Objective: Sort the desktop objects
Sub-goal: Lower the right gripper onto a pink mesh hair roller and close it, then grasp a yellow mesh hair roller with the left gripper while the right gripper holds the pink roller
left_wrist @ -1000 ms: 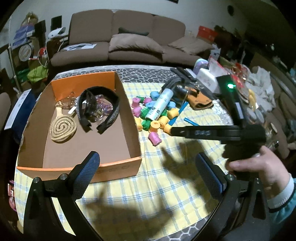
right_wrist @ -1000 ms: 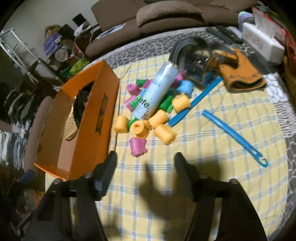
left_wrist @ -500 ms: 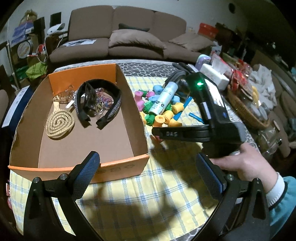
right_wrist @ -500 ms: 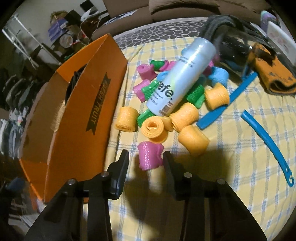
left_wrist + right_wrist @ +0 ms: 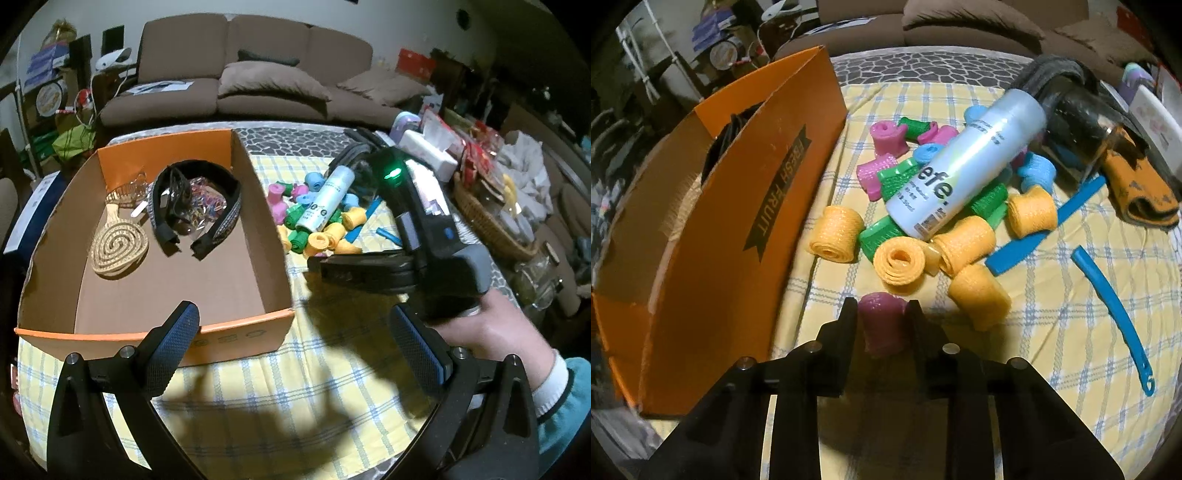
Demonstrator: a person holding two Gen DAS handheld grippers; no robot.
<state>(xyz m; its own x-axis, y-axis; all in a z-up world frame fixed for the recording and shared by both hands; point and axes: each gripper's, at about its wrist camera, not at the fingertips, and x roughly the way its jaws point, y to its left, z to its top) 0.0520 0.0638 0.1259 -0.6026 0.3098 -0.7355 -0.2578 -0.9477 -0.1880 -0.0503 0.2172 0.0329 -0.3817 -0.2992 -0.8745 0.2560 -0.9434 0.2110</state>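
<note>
Yellow checked tablecloth (image 5: 1052, 314), near its front edge: right gripper (image 5: 882, 325) has just been closing and now pinches a pink roller (image 5: 882, 328) beside the orange box (image 5: 738, 206); left gripper (image 5: 295, 339) hangs wide open, empty.

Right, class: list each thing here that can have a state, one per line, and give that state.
Orange box: open on top, holding a brush and headbands.
Pink roller: squeezed between the right tool's fingers.
Right tool: jaws just closed on the roller.
Left tool: open, empty.
Spray bottle: lying on the roller pile.
Blue comb: lying flat.
</note>
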